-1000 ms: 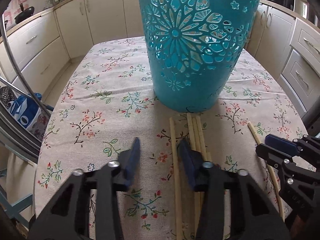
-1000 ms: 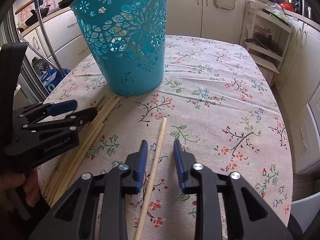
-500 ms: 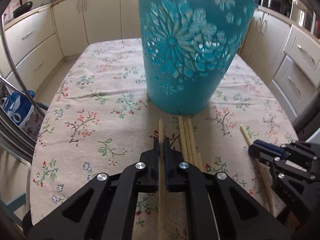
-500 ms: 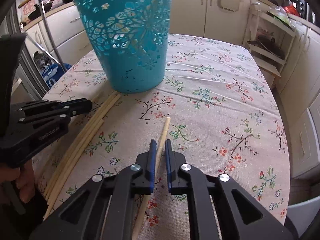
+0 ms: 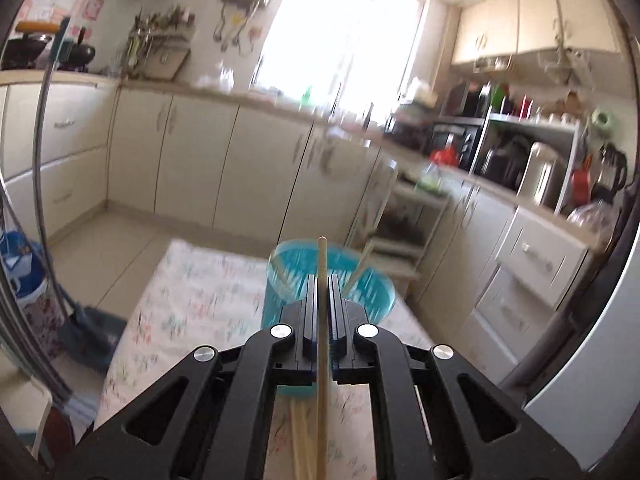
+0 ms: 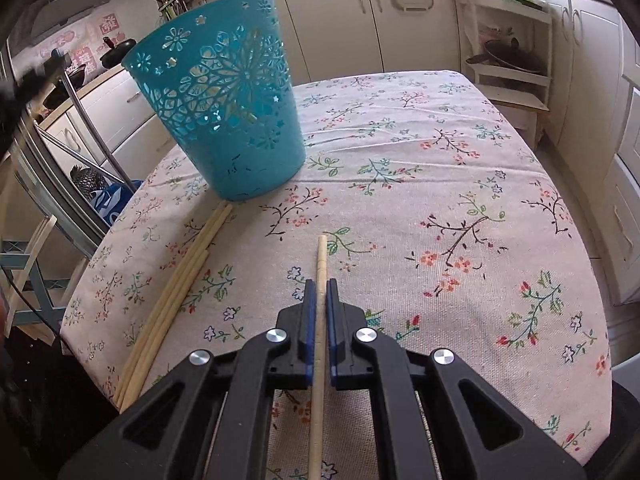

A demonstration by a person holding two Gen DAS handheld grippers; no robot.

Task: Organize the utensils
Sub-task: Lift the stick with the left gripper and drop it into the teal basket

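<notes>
My left gripper (image 5: 321, 280) is shut on a pale wooden chopstick (image 5: 322, 256), raised above the table and pointing over the open top of the teal cut-out basket (image 5: 360, 288). Thin sticks lean inside the basket. My right gripper (image 6: 320, 286) is shut on another chopstick (image 6: 321, 256) that lies along the floral tablecloth (image 6: 440, 184). In the right wrist view the teal basket (image 6: 224, 120) stands upright at the far left of the table, and several loose chopsticks (image 6: 180, 284) lie in a bundle in front of it near the left edge.
Cream kitchen cabinets (image 5: 192, 160) ring the table. A white shelf rack (image 6: 508, 40) stands beyond the far right corner. A metal frame (image 6: 80, 128) and a blue bag (image 6: 104, 200) sit off the left edge. The left wrist view is motion-blurred.
Both grippers closed, each on a chopstick. The left one then rose sharply with its chopstick and tilted up until the basket's open top showed. The right one stayed low on the cloth.
</notes>
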